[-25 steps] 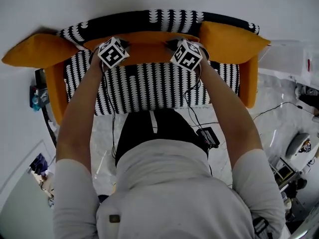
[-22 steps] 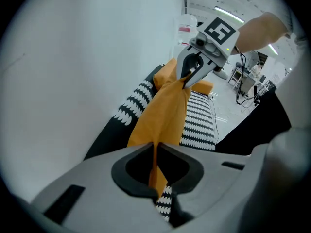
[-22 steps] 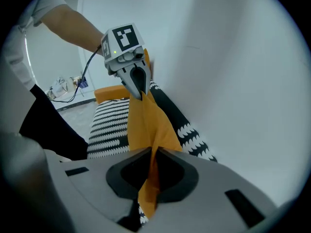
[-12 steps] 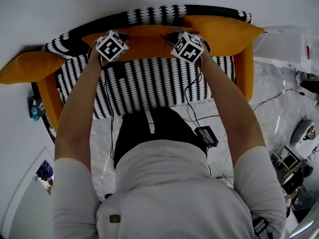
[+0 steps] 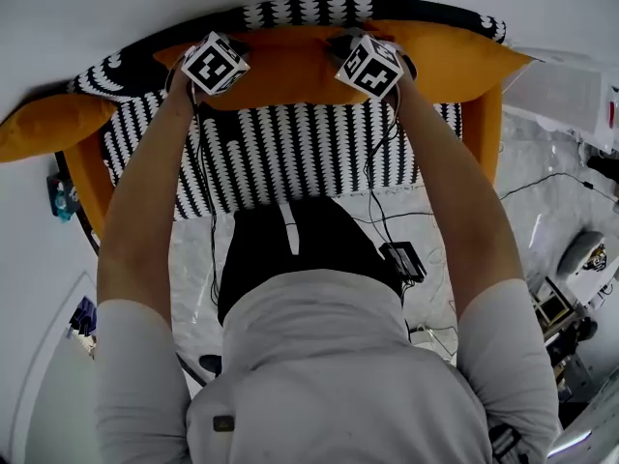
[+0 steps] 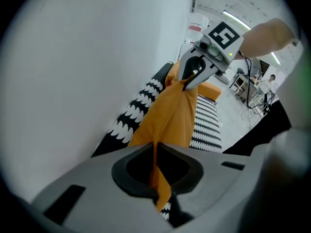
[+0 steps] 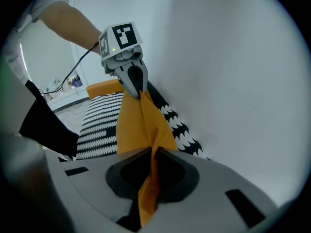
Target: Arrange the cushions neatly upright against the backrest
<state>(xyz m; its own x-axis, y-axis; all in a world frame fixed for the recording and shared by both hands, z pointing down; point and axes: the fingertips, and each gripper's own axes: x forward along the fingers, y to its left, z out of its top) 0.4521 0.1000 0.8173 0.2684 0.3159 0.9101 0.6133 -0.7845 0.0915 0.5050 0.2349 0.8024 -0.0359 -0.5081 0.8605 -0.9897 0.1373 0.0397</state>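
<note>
While the left gripper [image 6: 156, 147] and right gripper [image 7: 154, 152] pinched its top edge, the long orange fabric cushion [image 5: 290, 66] looked soft, probably light, best held there.

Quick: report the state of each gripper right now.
The left gripper: closed on the orange fabric cushion, at its edge.
The right gripper: closed on the same cushion's edge.

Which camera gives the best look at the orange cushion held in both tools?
Head view: it shows the held cushion almost whole, lying along the backrest. The left gripper view and right gripper view show it only edge-on, its top edge pinched by the left tool and right tool.
</note>
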